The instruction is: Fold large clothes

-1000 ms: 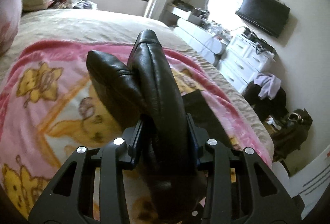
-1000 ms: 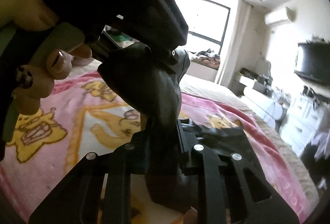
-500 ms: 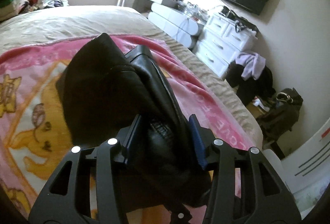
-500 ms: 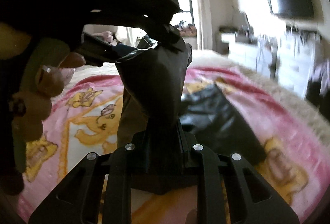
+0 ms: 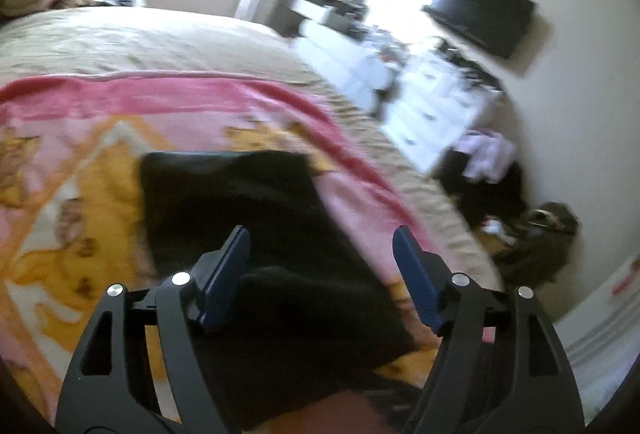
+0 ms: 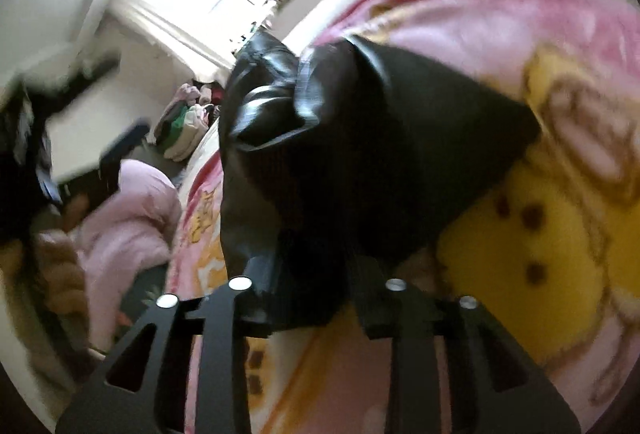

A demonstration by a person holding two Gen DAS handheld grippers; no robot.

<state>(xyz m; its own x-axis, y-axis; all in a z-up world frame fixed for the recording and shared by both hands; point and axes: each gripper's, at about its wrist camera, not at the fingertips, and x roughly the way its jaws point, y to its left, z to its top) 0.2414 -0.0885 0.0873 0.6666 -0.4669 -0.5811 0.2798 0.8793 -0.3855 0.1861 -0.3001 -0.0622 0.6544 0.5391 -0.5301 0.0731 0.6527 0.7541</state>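
While garment [image 5: 256,234] lies folded flat on blanket [image 5: 120,138] on bed [image 5: 132,38], left claw [image 5: 320,270] hovers above, jaws spread, empty: hold not needed there. Right claw [image 6: 316,298] pinches bunched black edge [image 6: 280,162], likely to place fold.

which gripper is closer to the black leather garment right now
Right. The right gripper is clamped on the black leather garment; the left gripper is open just above it, holding nothing.

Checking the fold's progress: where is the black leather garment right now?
The black leather garment lies on the pink cartoon blanket, ahead of the open left tool; the right tool grips its edge.
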